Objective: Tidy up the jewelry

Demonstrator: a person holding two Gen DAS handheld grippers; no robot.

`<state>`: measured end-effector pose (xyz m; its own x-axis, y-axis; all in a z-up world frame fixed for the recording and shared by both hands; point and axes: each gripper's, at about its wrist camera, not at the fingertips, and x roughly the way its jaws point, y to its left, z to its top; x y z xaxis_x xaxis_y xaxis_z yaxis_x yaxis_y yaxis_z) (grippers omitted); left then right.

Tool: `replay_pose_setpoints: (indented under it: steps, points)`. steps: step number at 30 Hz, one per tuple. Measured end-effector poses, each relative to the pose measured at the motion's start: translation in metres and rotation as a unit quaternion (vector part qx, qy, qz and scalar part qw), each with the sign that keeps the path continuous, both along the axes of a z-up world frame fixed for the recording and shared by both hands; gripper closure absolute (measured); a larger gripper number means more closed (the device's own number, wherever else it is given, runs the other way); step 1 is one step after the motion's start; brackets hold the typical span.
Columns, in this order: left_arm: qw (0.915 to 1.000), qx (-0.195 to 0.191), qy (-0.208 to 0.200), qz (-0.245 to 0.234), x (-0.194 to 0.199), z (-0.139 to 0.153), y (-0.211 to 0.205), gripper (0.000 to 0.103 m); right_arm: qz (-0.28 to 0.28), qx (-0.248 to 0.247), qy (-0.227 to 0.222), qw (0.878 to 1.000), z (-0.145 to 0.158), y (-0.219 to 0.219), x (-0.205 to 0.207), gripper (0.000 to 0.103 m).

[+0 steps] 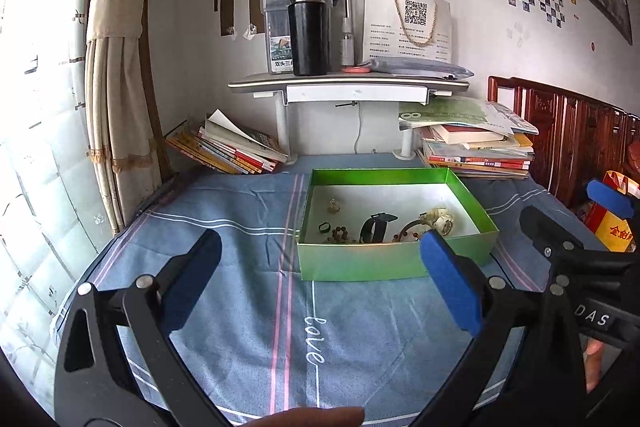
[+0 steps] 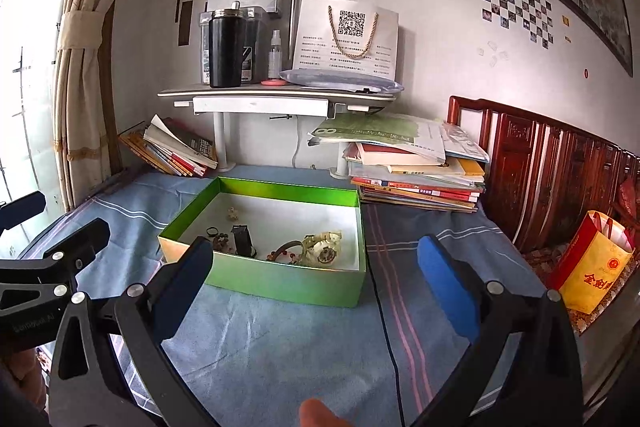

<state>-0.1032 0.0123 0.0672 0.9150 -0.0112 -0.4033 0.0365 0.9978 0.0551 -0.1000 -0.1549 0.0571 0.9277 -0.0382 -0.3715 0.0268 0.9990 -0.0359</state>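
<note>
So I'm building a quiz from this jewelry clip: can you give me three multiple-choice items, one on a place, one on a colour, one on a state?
1. Where does the cream watch lie?
A. inside the box
B. on the cloth
C. on the shelf

2. What colour are the walls of the box?
A. red
B. green
C. black

3. How stand the left gripper and right gripper?
A. both shut
B. one holds a ring
C. both open, empty

Key: A, it rests on the box's white floor; B, the walls are bright green; C, wide gaps, nothing between the fingers.
</note>
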Motion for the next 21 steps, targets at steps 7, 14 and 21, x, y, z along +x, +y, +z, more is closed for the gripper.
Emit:
replay_pose_setpoints:
  steps: [7, 14, 21]
  points:
    - [1.0, -0.004, -0.005, 0.0, -0.007, 0.007, 0.004, 0.004, -0.004, 0.003, -0.003, 1.0, 0.006, 0.002, -0.007, 0.003]
    - [1.0, -0.006, -0.006, -0.002, -0.008, 0.008, 0.005, 0.004, -0.005, 0.002, -0.003, 1.0, 0.006, 0.003, -0.009, 0.003]
    - [0.9999, -0.007, -0.006, -0.005, -0.012, 0.009, 0.007, 0.004, -0.005, 0.001, -0.003, 1.0, 0.007, 0.004, -0.01, 0.003]
